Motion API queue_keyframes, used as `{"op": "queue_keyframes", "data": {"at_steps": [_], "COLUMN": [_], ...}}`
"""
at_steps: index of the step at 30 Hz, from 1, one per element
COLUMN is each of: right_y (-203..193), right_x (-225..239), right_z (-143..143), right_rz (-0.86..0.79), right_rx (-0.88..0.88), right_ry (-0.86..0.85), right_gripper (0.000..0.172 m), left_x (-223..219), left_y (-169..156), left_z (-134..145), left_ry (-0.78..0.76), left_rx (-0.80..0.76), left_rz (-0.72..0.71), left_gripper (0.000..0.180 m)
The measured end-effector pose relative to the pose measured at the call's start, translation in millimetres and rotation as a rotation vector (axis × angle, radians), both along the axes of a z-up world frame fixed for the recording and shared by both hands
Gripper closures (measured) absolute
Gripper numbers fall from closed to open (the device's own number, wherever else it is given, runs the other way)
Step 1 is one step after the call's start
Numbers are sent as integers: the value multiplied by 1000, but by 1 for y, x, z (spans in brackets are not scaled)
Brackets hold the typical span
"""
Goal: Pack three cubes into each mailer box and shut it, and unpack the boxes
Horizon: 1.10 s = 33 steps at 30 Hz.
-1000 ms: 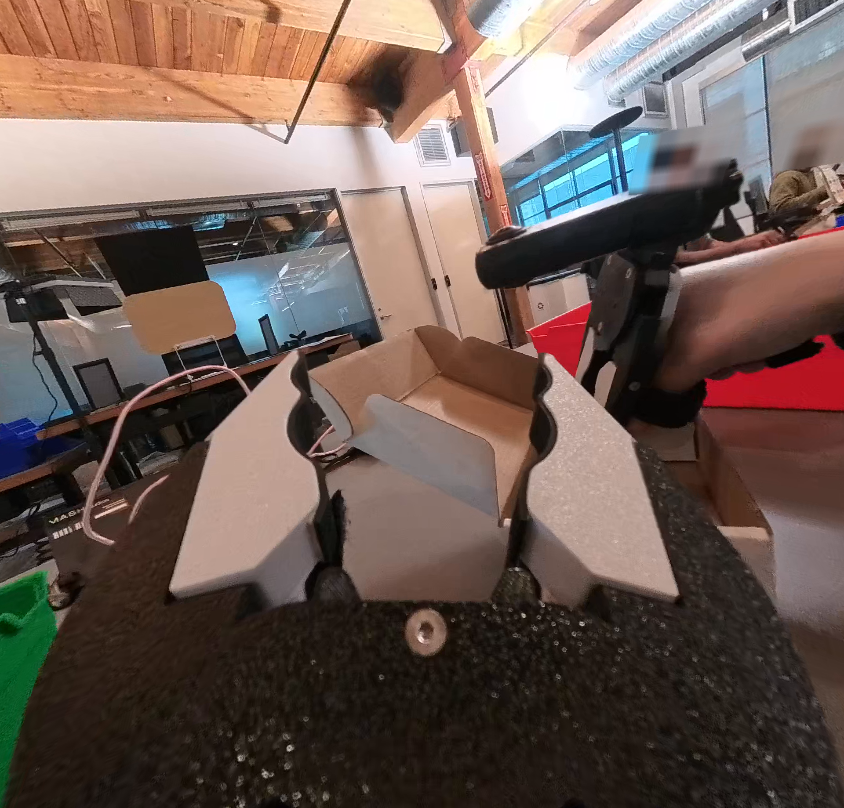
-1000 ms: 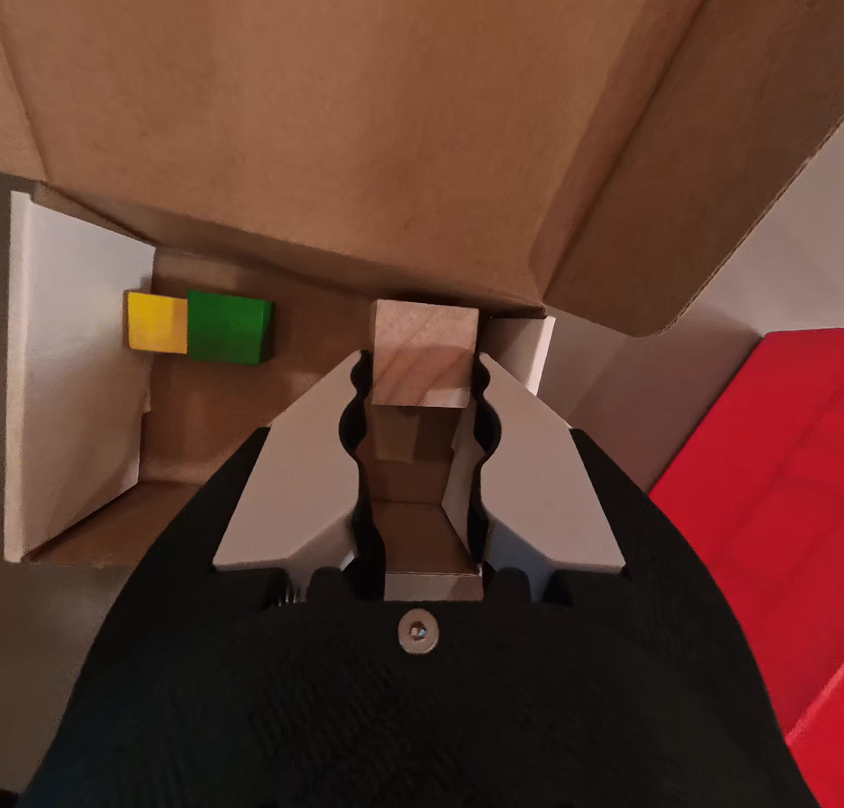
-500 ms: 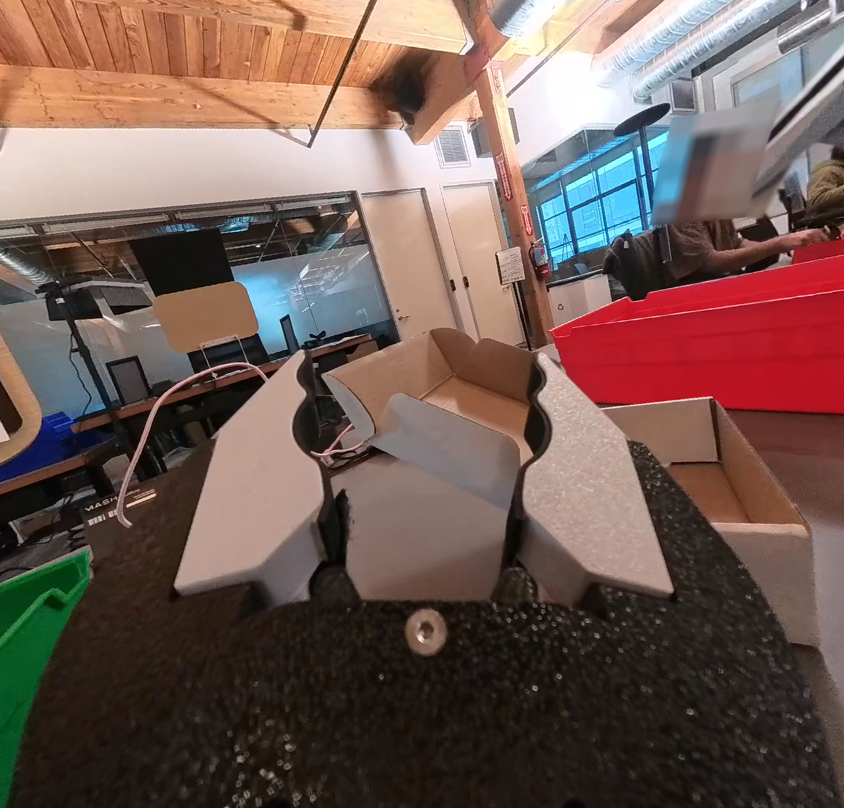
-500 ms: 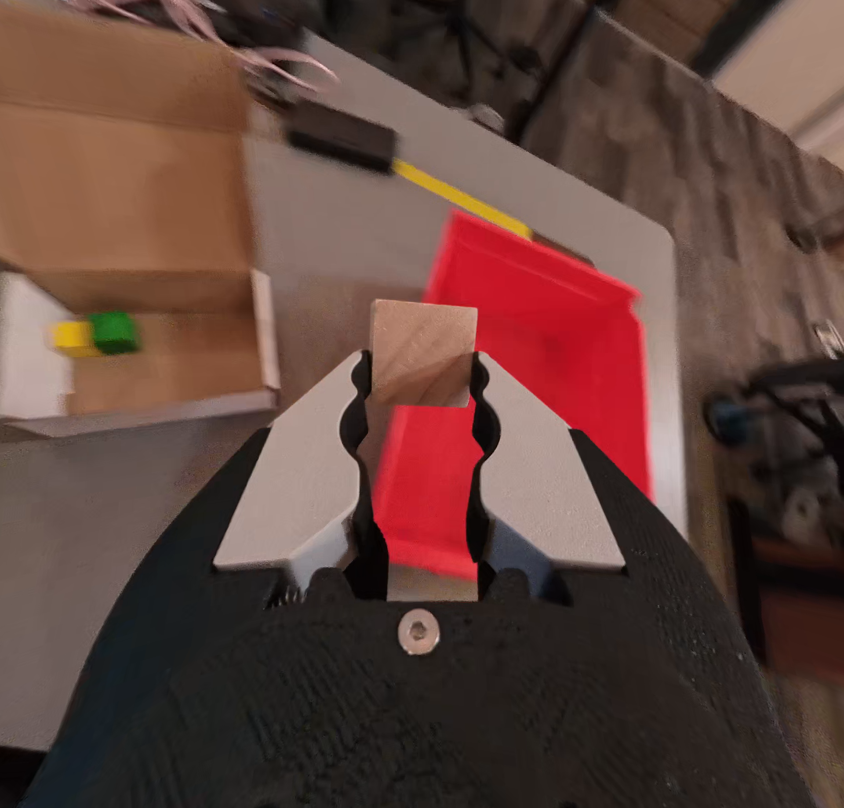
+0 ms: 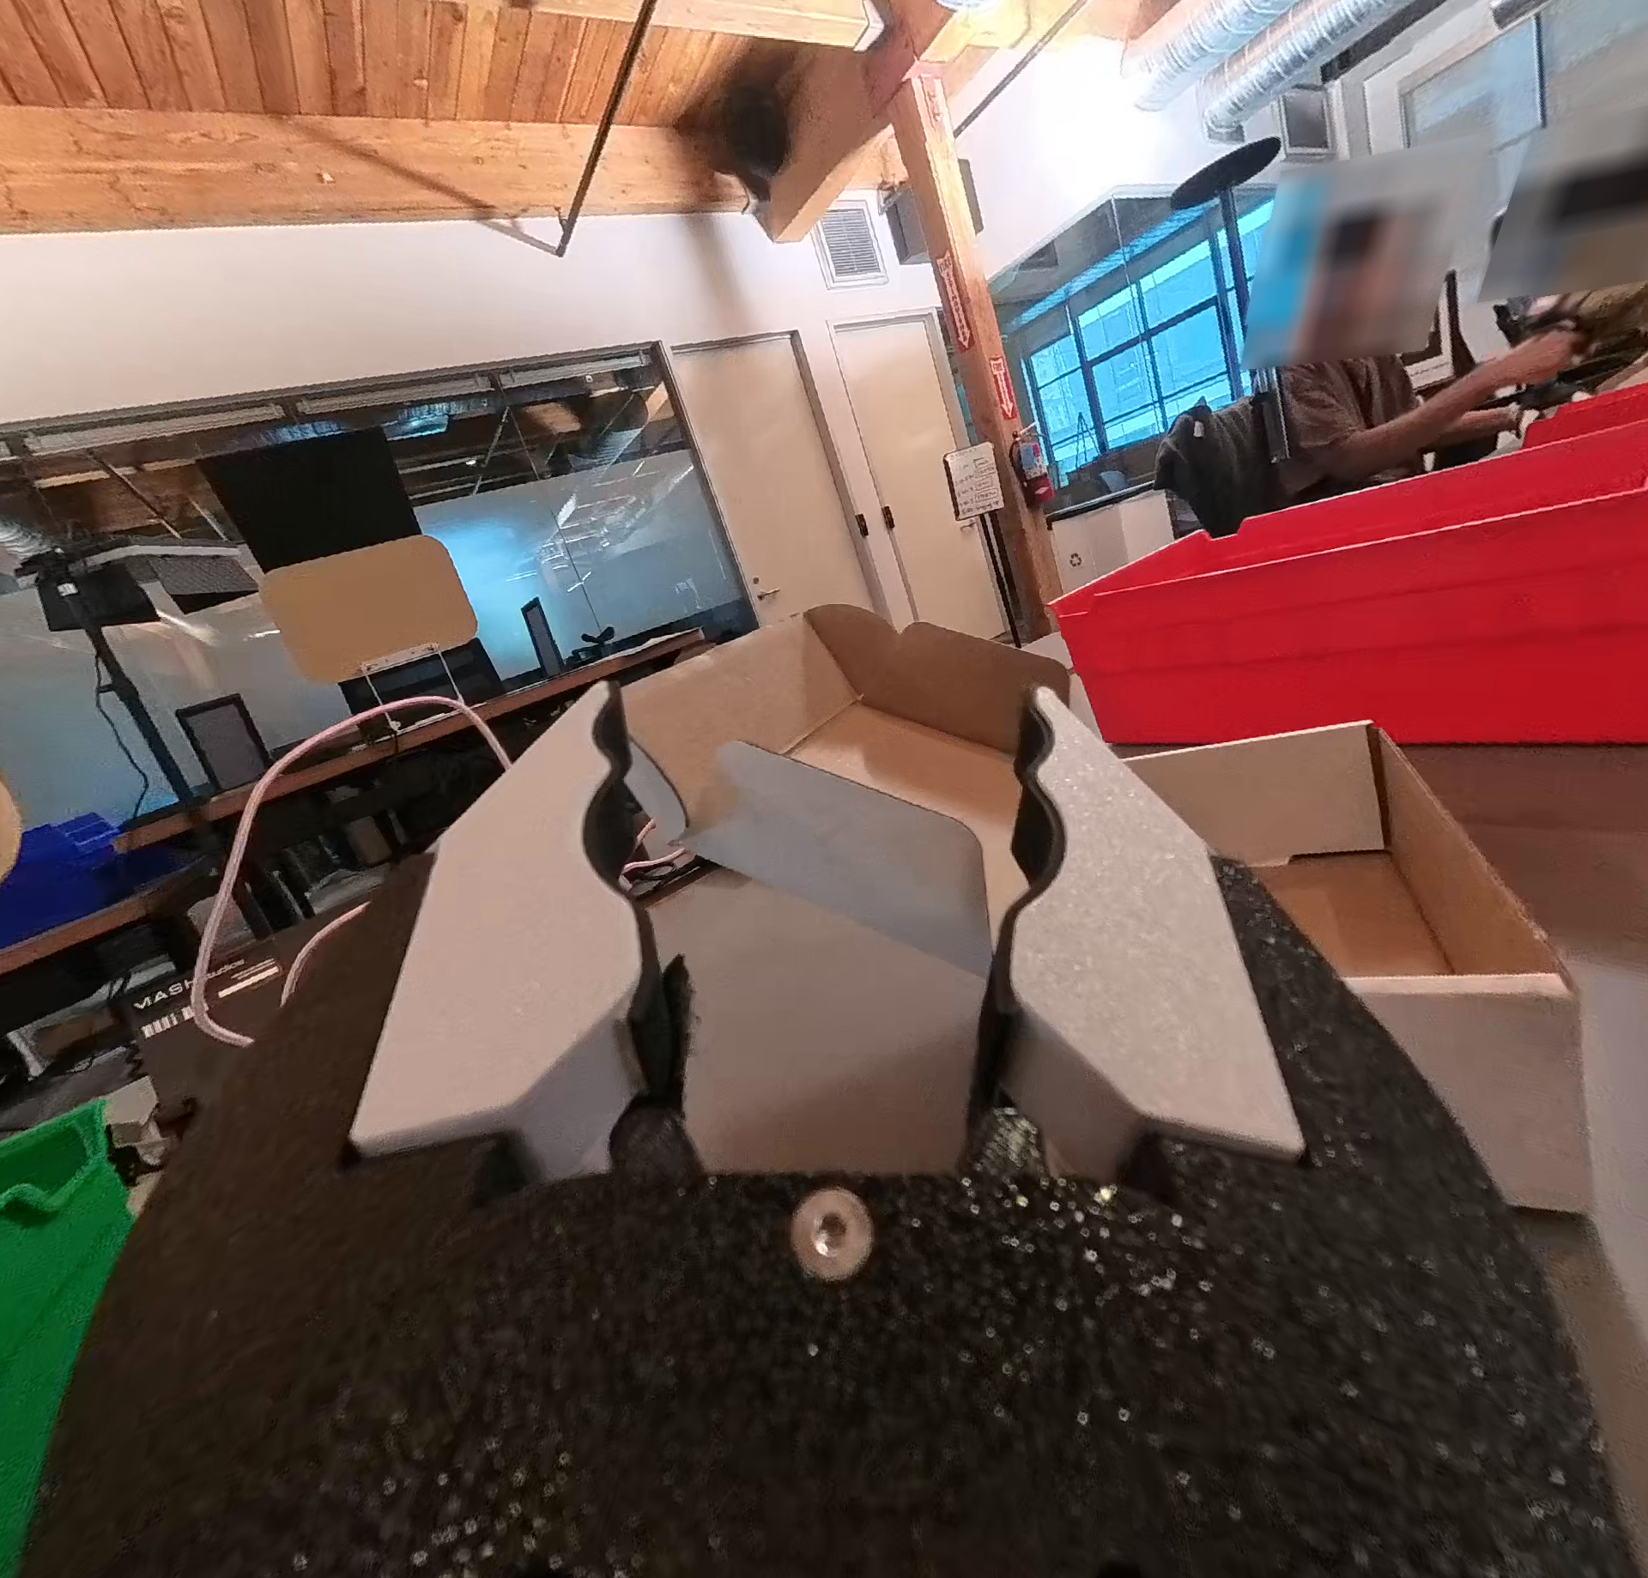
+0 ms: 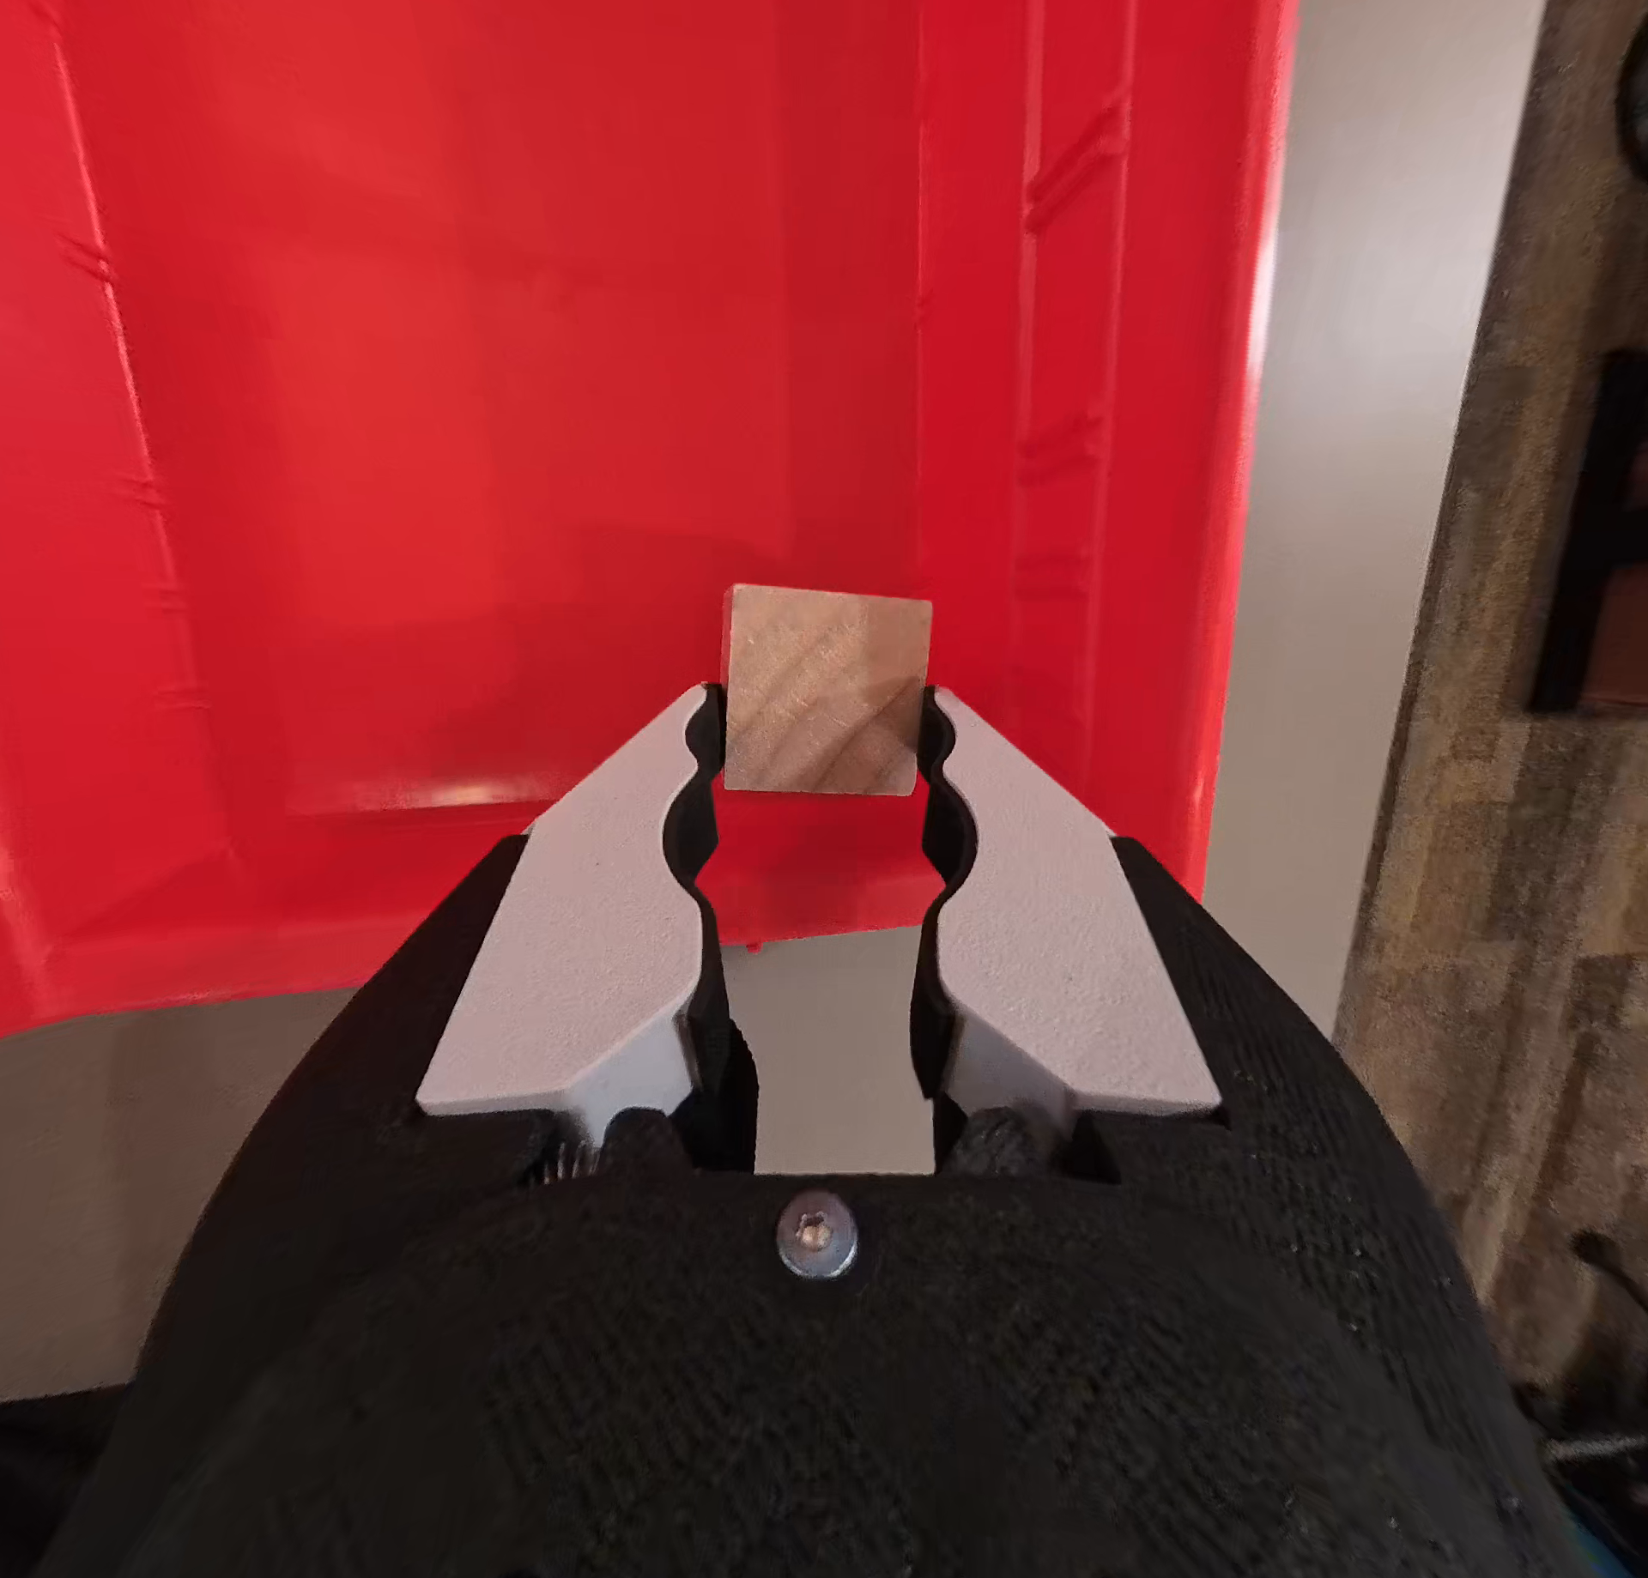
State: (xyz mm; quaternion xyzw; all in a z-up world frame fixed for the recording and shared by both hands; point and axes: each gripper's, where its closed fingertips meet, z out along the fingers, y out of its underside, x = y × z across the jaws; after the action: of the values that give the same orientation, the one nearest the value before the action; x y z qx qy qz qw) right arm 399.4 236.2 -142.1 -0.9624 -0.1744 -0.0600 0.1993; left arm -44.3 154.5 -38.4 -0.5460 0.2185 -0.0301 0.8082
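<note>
Cube, plain wood: centre of right wrist frame, clamped between both pads of right gripper, red bin behind. Left gripper: spread wide, holding nothing; open mailer boxes centre and right.

Cut off, covered or blurred

The red bin runs past the top and left edges of the right wrist view, its far end unseen. In the left wrist view, the tongs cover the near mailer box's front, the green bin is cropped at lower left, and mosaic patches sit upper right.
</note>
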Motion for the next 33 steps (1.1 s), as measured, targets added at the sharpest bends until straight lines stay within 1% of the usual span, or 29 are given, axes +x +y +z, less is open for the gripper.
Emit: {"op": "queue_keyframes", "data": {"at_steps": [8, 16, 17, 18, 20, 21, 22, 23, 24, 25, 27, 29, 31, 33], "right_y": [-2, 0, 0, 0, -2, -4, -6, -7, -9, -9, -8, -10, -22, -42], "right_x": [-7, -6, -6, -6, -6, -3, 2, 4, -2, -13, -48, -105, -181, -248], "right_z": [-23, -24, -23, -21, -13, -5, 7, 23, 39, 56, 94, 122, 133, 127], "right_rz": [17, 16, 15, 12, -3, -21, -42, -45, -43, -37, 17, 174, 425, 650], "right_rx": [-84, -98, -92, -84, -60, -36, 4, 58, 118, 194, 381, 543, 619, 602], "right_ry": [-23, -77, -85, -94, -119, -156, -233, -301, -324, -316, -268, -162, 21, 199], "right_gripper": [129, 128, 121, 105, 82, 78, 77, 77, 78, 80, 91, 99, 109, 119], "left_x": [1, 2, 2, 2, 2, 2, 2, 2, 0, -1, -3, -5, -7, -11], "left_y": [0, 0, 1, 1, 1, 1, 1, 1, 2, 2, 1, 2, 3, 4], "left_z": [-2, -2, -2, -2, -3, -3, -3, -3, -3, -2, -1, -1, -2, -2], "left_ry": [5, 5, 5, 6, 7, 8, 9, 11, 9, 1, -9, -2, -2, -13], "left_rx": [-6, -9, -10, -12, -13, -13, -13, -12, -14, -13, -9, -9, -11, -17], "left_rz": [-9, -9, -9, -11, -13, -12, -11, -9, 0, 5, 11, 23, 30, 32], "left_gripper": [95, 97, 98, 98, 97, 97, 96, 96, 96, 96, 96, 96, 96, 96]}}
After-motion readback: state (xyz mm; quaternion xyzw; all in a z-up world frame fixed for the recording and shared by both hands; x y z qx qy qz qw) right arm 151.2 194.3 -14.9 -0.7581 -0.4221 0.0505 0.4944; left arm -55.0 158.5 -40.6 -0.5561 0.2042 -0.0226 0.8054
